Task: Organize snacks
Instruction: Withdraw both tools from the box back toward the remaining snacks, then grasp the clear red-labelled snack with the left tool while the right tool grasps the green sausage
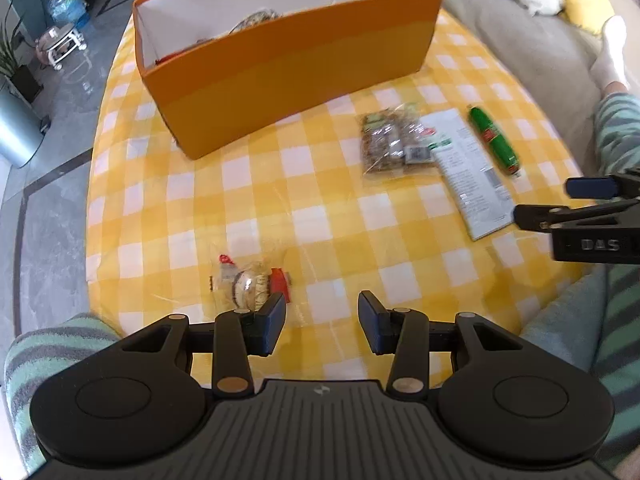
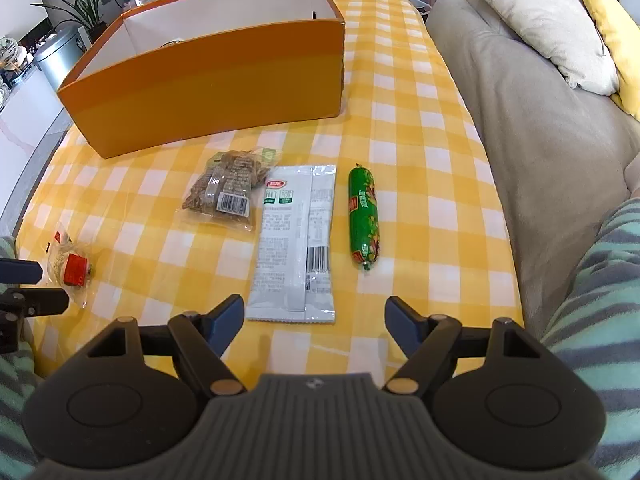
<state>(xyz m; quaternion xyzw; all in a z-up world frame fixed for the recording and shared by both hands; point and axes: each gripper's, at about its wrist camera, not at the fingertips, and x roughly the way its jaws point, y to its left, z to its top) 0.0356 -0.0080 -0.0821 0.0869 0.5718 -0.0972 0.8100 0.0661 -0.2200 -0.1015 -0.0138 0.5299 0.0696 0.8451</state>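
Note:
An orange box (image 1: 280, 80) (image 2: 208, 84) with a white inside stands at the far side of the yellow checked tablecloth, with some snacks inside. In front of it lie a clear bag of brown snacks (image 2: 226, 192) (image 1: 386, 142), a white flat packet (image 2: 296, 240) (image 1: 468, 168) and a green sausage (image 2: 364, 216) (image 1: 494, 140). A small clear packet with a red label (image 1: 250, 280) (image 2: 72, 268) lies near the left front. My left gripper (image 1: 322, 322) is open just right of that packet. My right gripper (image 2: 314, 320) is open over the white packet's near end, holding nothing.
A grey sofa (image 2: 540, 120) with a beige cushion (image 2: 540, 24) and a yellow one runs along the table's right. A person's striped sleeves frame both views. A metal bin (image 2: 60, 60), plants and a water bottle (image 1: 66, 4) stand on the floor at left.

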